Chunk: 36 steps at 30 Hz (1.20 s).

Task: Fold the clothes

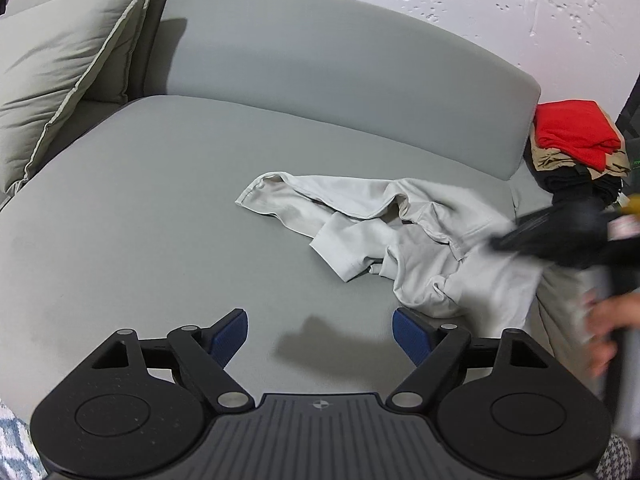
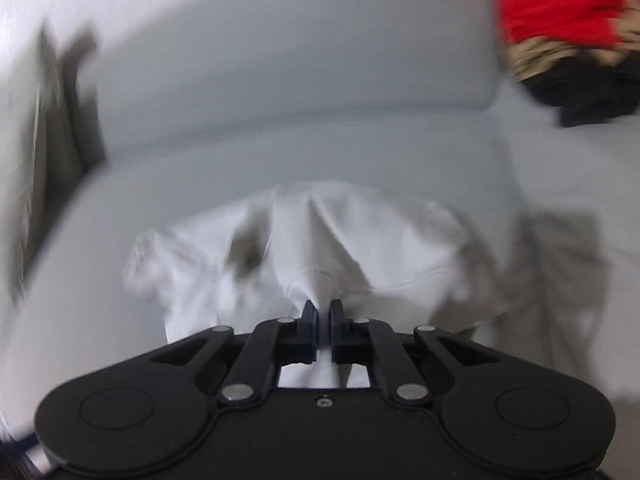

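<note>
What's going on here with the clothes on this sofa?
A person is folding laundry with a two-finger tool in each hand. The right tool is shut on a crumpled pale garment lying on the grey sofa seat; that view is blurred. The left tool hangs open above the seat, just short of the garment and touching nothing. A stack of clothes, red on top, sits at the sofa's far right end.

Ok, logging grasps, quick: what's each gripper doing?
Left gripper: open, holding nothing.
Right gripper: shut on the white garment.
</note>
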Each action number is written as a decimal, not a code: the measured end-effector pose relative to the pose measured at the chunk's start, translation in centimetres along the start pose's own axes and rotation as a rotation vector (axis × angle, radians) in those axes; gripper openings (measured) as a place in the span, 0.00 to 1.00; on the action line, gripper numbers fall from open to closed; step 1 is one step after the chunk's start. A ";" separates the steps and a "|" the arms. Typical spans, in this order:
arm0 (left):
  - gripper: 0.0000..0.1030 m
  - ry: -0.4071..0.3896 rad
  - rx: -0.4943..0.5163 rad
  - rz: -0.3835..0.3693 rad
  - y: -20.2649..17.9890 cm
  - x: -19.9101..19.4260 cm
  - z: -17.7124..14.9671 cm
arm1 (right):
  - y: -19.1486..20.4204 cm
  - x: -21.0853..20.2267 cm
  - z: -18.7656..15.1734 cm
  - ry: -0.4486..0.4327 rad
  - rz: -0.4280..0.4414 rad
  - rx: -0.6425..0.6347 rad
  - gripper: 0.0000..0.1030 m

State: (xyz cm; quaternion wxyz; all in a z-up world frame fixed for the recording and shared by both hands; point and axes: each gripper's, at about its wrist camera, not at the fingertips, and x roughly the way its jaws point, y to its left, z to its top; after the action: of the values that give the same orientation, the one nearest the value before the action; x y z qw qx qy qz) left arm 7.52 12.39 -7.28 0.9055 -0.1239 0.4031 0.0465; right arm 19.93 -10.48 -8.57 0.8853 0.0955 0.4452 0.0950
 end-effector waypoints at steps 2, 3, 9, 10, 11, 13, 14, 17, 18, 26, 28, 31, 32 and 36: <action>0.78 -0.003 0.011 -0.008 -0.4 -0.1 -0.1 | -3.5 -3.0 1.3 -0.090 -0.010 0.102 0.05; 0.78 -0.005 0.018 -0.018 -0.6 -0.2 -0.2 | -5.5 -4.2 1.8 -0.123 -0.019 0.159 0.05; 0.78 0.012 0.090 -0.065 -3.1 -0.1 -1.0 | -15.9 -5.9 1.2 -0.043 -0.133 0.341 0.24; 0.78 0.012 0.102 -0.072 -3.5 0.0 -1.2 | -16.3 -6.5 0.6 -0.042 -0.132 0.321 0.31; 0.78 0.014 0.111 -0.078 -3.8 0.1 -1.4 | -16.4 -7.2 -0.1 -0.040 -0.130 0.301 0.44; 0.77 0.028 0.105 -0.094 -4.2 0.5 -1.8 | -16.9 -8.1 -1.6 -0.024 -0.080 0.300 0.50; 0.75 0.035 0.092 -0.104 -4.3 0.8 -2.0 | -17.1 -8.6 -2.5 -0.013 -0.046 0.307 0.50; 0.63 0.053 0.029 -0.138 -4.1 2.0 -2.5 | -17.9 -8.8 -4.2 0.025 0.074 0.358 0.50; 0.56 0.059 0.001 -0.155 -3.9 2.5 -2.6 | -18.2 -8.7 -4.8 0.038 0.111 0.377 0.50; 0.33 0.156 -0.328 -0.308 -2.6 10.0 -1.0 | -19.6 -7.0 -7.8 0.074 0.229 0.501 0.50; 0.33 0.174 -0.360 -0.329 -2.6 11.5 -0.8 | -20.0 -7.0 -8.0 0.067 0.241 0.514 0.51; 0.26 0.194 -0.395 -0.358 -2.4 13.4 -0.4 | -20.5 -6.8 -8.0 0.063 0.247 0.521 0.53; 0.25 0.194 -0.397 -0.363 -2.5 13.8 -0.2 | -20.6 -6.5 -7.9 0.063 0.245 0.521 0.53; 0.23 0.203 -0.376 -0.362 -3.3 15.4 0.6 | -21.0 -5.9 -8.1 0.070 0.227 0.514 0.54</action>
State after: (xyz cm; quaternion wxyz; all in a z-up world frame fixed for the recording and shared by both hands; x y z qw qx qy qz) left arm 18.88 9.11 -17.66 0.8151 -0.3639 0.4474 -0.0546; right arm 11.67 -31.53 -14.07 0.7999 0.3626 0.4713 0.0807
